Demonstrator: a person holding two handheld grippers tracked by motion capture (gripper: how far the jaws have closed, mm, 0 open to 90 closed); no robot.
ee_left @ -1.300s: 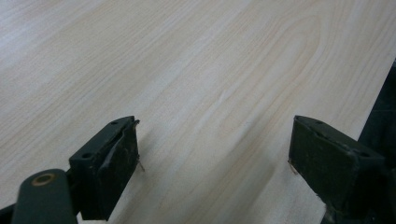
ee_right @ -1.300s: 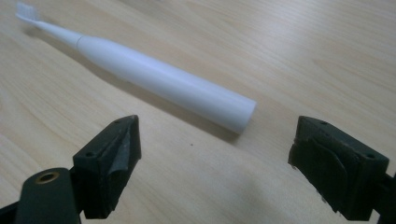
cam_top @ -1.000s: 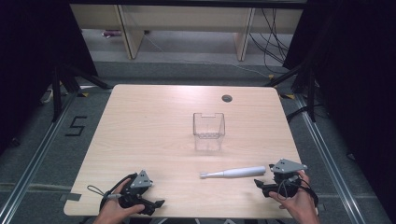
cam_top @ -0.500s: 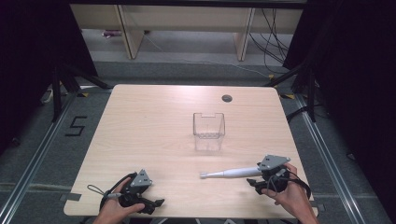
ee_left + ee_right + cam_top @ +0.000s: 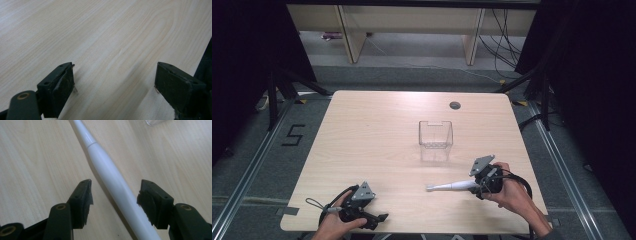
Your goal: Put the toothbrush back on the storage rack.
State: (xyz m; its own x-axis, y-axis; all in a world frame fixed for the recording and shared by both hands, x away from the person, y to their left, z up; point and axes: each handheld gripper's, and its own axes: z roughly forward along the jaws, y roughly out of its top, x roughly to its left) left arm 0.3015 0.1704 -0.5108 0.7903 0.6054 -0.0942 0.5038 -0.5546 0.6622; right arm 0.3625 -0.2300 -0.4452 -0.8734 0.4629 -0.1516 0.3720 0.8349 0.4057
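**Toothbrush handle straddled, not yet gripped**

Trouble looked likeliest at the squeeze: the round white electric toothbrush (image 5: pixel 110 175) could roll or skid from between the jaws. It lay at five o'clock on the table (image 5: pixel 362 130), at six o'clock from the clear container (image 5: pixel 435 139). The right gripper (image 5: pixel 113 195) had just been closing, handle between its pads, gaps showing. The left gripper (image 5: pixel 113 82) stood open, empty. Count: one toothbrush, one container, two grippers.

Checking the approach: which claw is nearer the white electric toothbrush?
Right. The right claw straddles the white electric toothbrush handle, its jaws just closing, pads not yet touching. The left claw sits open at the table's near-left edge, well away from it.
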